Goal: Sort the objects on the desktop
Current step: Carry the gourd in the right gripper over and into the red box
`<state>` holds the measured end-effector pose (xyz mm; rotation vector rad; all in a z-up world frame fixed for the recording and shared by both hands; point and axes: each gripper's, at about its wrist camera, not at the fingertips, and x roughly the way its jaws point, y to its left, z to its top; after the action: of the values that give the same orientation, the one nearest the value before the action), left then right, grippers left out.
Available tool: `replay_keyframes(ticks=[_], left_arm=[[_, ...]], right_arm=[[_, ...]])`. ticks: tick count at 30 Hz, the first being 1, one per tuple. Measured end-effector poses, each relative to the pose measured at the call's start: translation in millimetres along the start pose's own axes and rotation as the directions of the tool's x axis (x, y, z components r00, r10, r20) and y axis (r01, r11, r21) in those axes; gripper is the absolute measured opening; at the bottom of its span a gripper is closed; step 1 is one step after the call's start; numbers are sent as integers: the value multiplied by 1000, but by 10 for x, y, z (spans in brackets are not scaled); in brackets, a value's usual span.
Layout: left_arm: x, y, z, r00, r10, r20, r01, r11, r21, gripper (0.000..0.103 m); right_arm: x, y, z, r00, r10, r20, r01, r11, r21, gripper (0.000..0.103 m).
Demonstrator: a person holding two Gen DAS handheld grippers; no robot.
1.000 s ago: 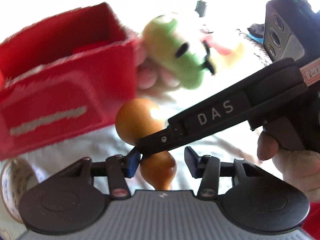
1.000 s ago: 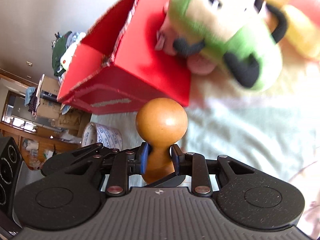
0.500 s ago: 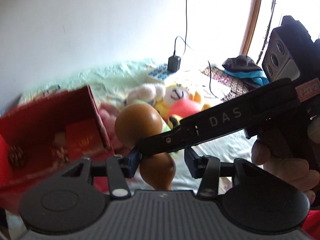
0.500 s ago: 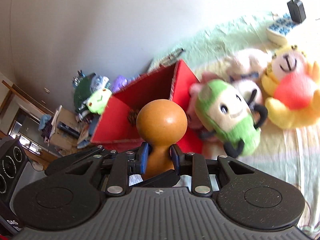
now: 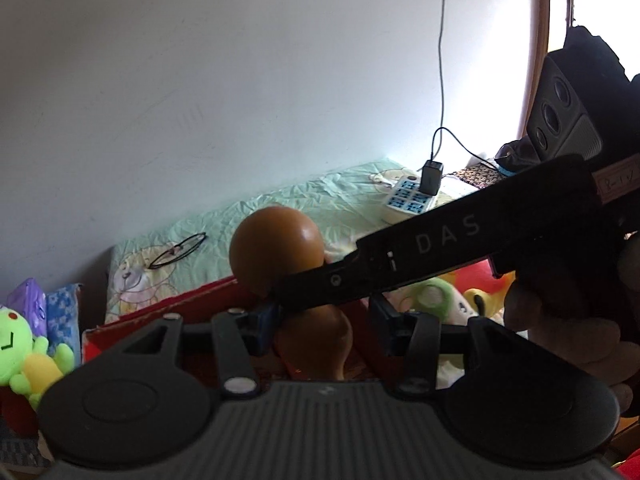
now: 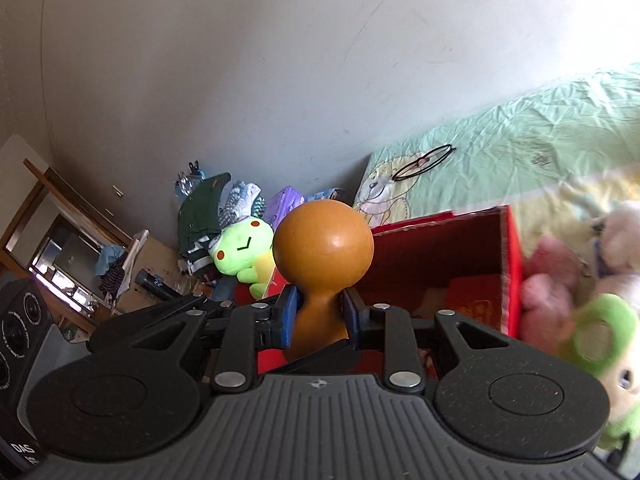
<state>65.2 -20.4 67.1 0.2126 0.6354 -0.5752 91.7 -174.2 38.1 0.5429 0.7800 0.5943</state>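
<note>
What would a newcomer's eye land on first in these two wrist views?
The orange-brown gourd, front and centre, pinched at its narrow waist by the right gripper. Just beyond it sits the open red box, with soft toys beside it on the green bedsheet. In the left wrist view the left gripper flanks the gourd's lower bulb, its right pad clear of it.

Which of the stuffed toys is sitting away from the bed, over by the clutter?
The bright green frog with orange cheeks; the pink, white and green ones lie beside the red box.

"DAS" on right tongs (image 5: 316, 288) arm
</note>
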Motion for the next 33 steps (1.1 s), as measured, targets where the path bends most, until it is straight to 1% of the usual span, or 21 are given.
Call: replay_keyframes(ticks=[5, 11, 15, 19, 20, 21, 23, 25, 26, 27, 31, 33], left_arm=[[202, 402, -210, 997, -2, -82, -1, 999, -32, 50], [536, 707, -442, 984, -22, -177, 13, 999, -49, 50], [750, 842, -521, 968, -47, -246, 25, 996, -88, 50], [874, 861, -560, 951, -55, -304, 26, 995, -99, 50], [907, 849, -570, 946, -57, -319, 27, 995, -96, 49], [939, 833, -579, 942, -58, -332, 30, 996, -89, 49], [1001, 796, -595, 937, -58, -345, 36, 997, -69, 47], [1049, 779, -595, 931, -49, -362, 31, 998, -56, 47], [1082, 794, -592, 927, -54, -371, 34, 997, -62, 47], [1088, 801, -585, 928, -54, -370, 33, 997, -64, 48], [1090, 803, -582, 930, -55, -363, 36, 998, -60, 54], [1093, 810, -583, 931, -61, -359, 40, 997, -66, 55]], right_arm=[[484, -5, -53, 996, -34, -78, 37, 998, 42, 27], [886, -79, -126, 985, -84, -151, 96, 993, 74, 27], [1121, -156, -108, 969, -116, -217, 135, 988, 78, 27], [1262, -203, -119, 954, -153, -259, 168, 985, 37, 27], [1296, -216, -132, 948, -172, -268, 185, 982, 27, 26], [1324, -228, -152, 943, -189, -275, 201, 979, 15, 20], [1386, -272, -182, 931, -193, -310, 211, 977, 28, 11], [1384, -296, -168, 929, -191, -318, 215, 976, 42, 11], [1392, -311, -167, 924, -198, -327, 226, 973, 49, 13], [1398, -336, -171, 919, -200, -339, 236, 969, 67, 13], [1343, -461, -161, 927, -173, -333, 235, 960, 156, 13], [1322, -511, -154, 930, -163, -329, 234, 954, 190, 15]])
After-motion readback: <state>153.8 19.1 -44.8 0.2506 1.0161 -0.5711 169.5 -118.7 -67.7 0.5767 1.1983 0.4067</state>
